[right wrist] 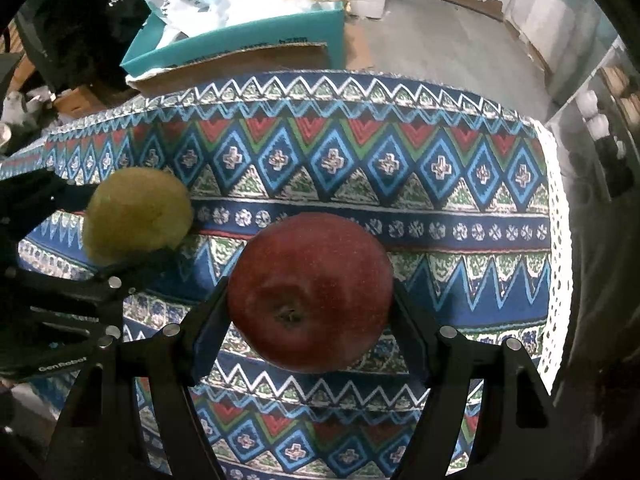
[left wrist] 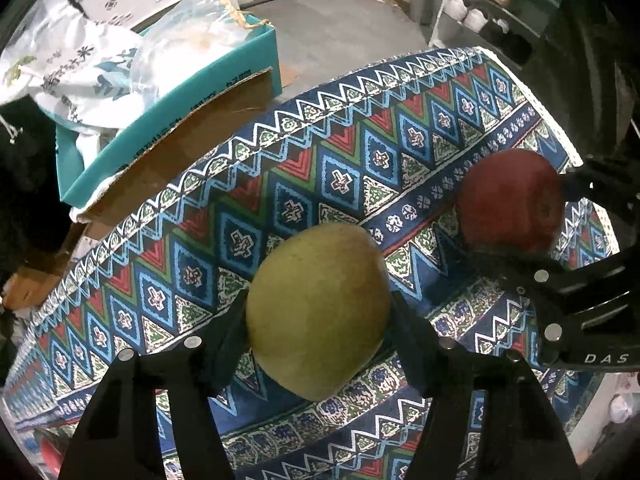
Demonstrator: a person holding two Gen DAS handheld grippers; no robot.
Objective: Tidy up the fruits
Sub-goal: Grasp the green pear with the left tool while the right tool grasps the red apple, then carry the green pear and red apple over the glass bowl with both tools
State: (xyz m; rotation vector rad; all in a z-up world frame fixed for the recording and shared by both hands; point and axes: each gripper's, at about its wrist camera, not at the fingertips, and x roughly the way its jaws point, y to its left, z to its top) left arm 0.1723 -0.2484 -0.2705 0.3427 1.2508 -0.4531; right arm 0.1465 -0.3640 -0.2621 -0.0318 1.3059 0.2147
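Note:
My left gripper is shut on a yellow-green pear and holds it above the patterned tablecloth. My right gripper is shut on a red apple, stem end toward the camera, above the same cloth. In the left wrist view the apple and the right gripper sit at the right. In the right wrist view the pear and the left gripper sit at the left. The two fruits hang side by side, apart.
Beyond the table's far edge stands a teal and brown cardboard box with plastic bags in it; it also shows in the right wrist view. A shelf with shoes stands at the back right. Grey floor lies behind the table.

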